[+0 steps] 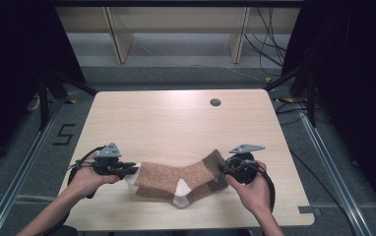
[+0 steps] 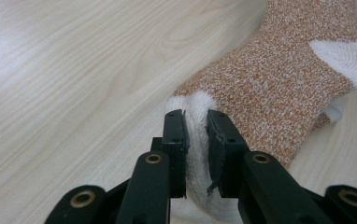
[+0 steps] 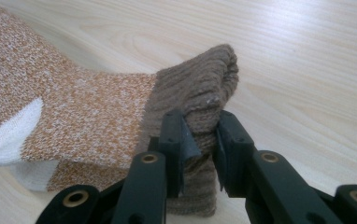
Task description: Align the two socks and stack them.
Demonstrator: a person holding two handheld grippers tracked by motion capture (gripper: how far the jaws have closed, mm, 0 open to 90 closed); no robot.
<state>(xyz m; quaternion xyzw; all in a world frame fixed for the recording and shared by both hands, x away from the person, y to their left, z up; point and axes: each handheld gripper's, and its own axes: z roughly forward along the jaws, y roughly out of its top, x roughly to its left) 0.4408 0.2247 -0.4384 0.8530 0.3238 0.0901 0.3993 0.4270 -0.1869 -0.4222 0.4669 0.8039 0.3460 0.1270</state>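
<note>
An orange-brown speckled sock [image 1: 176, 182] with a white toe, a white heel patch and a dark brown ribbed cuff lies near the front edge of the wooden table [image 1: 176, 118]; a second sock seems to lie under it. My left gripper [image 1: 128, 170] is shut on the white toe [image 2: 196, 140], which is pinched between its jaws. My right gripper [image 1: 224, 169] is shut on the brown cuff [image 3: 200, 93], whose ribbed fabric bunches between the pads. The sock [image 2: 279, 79] stretches between the two grippers, its white heel [image 3: 13, 130] pointing toward the person.
A round cable hole [image 1: 215, 102] sits near the table's far right. Bare wood covers the table's far half. Dark curtains hang on both sides, and cables lie on the floor beyond the table.
</note>
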